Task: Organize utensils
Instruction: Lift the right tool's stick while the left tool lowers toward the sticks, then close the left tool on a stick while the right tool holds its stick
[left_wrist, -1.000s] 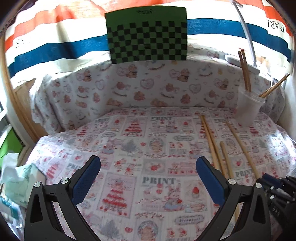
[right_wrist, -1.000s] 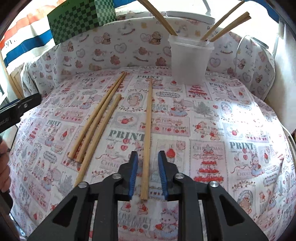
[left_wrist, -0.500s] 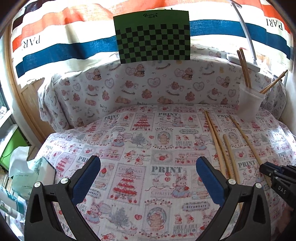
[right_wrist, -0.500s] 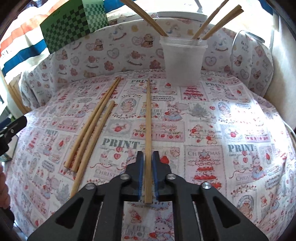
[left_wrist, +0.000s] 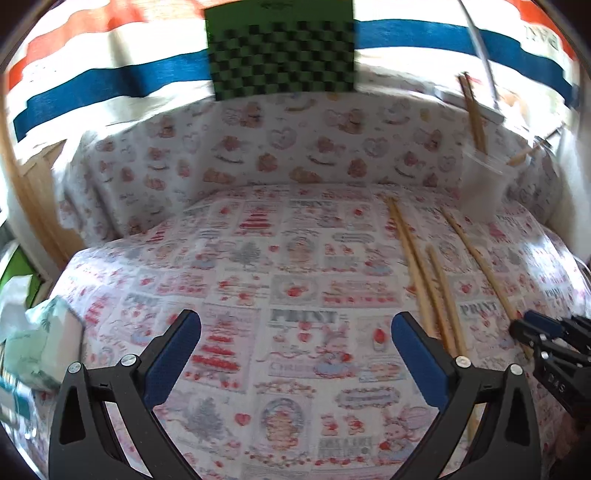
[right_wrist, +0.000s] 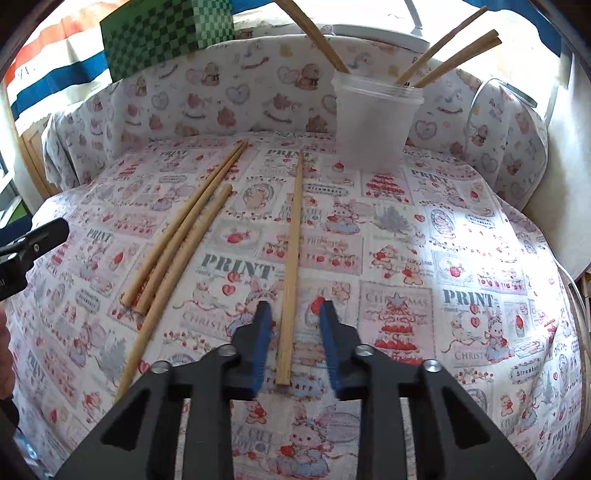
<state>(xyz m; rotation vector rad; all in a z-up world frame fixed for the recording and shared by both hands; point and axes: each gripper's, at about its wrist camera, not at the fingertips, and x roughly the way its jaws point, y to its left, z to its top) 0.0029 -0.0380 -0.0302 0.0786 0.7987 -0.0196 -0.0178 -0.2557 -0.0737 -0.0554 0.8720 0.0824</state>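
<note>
Chopsticks are what needs tidying, and one chopstick (right_wrist: 291, 266) lies on the counter (right_wrist: 461, 236) right between the fingers (right_wrist: 258, 347) of the right gripper (right_wrist: 294, 343). Those fingers are closing around its near end, but a gap shows on both sides of the wood, so nothing is pinched yet. My guess is the near end is the target because the stick points straight ahead toward the cup (right_wrist: 375, 125), which makes for an easy lift and drop.

The fingers carry blue pads on black arms. The stick is pale bamboo, long and slim, squared off at its near tip.

Left of the fingers, three more chopsticks (right_wrist: 177, 251) lie loose: two side by side and touching, a third angled just beside them. Beyond the fingertips and slightly right stands the cup, frosted plastic, round, with a few sticks already leaning out of it. It looks like the collecting point, so the job seems partly done with four sticks left.

The left gripper (left_wrist: 295, 354) is spread wide over bare cloth, grasping nothing, with the loose sticks off to its right; it appears to be waiting.

A printed cloth, pink and red patchwork with bears and hearts, covers the counter and runs up the back. A green checkered board (left_wrist: 280, 55) stands behind.
</note>
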